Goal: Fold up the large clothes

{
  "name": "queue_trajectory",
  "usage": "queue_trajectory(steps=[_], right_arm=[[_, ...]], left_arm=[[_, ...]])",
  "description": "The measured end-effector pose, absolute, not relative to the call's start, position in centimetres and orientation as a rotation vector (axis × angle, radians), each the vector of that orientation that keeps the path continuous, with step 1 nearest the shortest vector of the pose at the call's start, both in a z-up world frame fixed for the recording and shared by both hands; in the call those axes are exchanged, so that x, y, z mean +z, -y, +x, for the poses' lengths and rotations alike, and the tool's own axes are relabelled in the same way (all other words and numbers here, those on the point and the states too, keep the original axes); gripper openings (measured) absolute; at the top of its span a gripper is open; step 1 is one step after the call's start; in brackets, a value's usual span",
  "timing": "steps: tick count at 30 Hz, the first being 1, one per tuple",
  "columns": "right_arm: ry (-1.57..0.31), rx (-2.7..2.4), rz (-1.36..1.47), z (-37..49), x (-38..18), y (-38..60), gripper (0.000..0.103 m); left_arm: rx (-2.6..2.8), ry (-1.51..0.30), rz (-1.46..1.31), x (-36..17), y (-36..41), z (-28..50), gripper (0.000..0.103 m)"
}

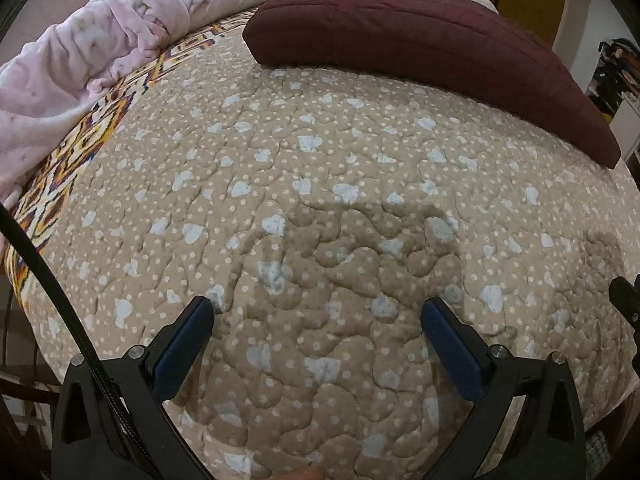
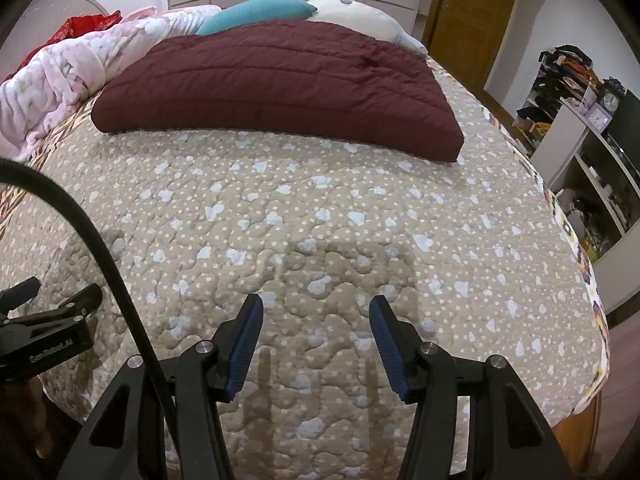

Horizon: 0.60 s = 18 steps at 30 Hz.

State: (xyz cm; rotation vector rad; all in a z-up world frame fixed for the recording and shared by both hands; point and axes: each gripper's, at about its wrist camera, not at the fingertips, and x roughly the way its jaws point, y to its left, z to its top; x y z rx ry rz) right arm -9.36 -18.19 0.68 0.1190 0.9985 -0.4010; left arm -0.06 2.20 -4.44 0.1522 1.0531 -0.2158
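A maroon quilted puffy garment (image 2: 276,84) lies folded into a flat rectangle on the far half of the bed; it also shows in the left wrist view (image 1: 420,36). My left gripper (image 1: 318,308) is open and empty, hovering over the beige quilted bedspread (image 1: 320,184) well short of the garment. My right gripper (image 2: 316,306) is open and empty, also over the bedspread (image 2: 320,208) near the front edge. The left gripper's body (image 2: 44,328) shows at the left of the right wrist view.
A pink fleece blanket (image 1: 80,64) is heaped along the bed's left side (image 2: 52,76). A teal pillow (image 2: 256,12) and a white pillow (image 2: 360,16) lie behind the garment. Shelves with clutter (image 2: 580,128) stand to the right, beside a wooden door (image 2: 472,12).
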Motion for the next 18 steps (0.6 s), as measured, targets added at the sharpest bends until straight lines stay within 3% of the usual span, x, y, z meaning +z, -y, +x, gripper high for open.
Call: queue_trajectory(steps=[11,18], right_arm=[[-1.015,-0.4,0.078,-9.3,0.6,17.0,0.061],[-1.021,-0.427,0.054,-9.9,0.9,16.5,0.065]], left_arm=[[-0.24,-1.036,0.105,-4.1,-2.8,-0.1,0.103],[-0.189,-0.942,0.116,-0.5,-3.5,-2.2,0.103]])
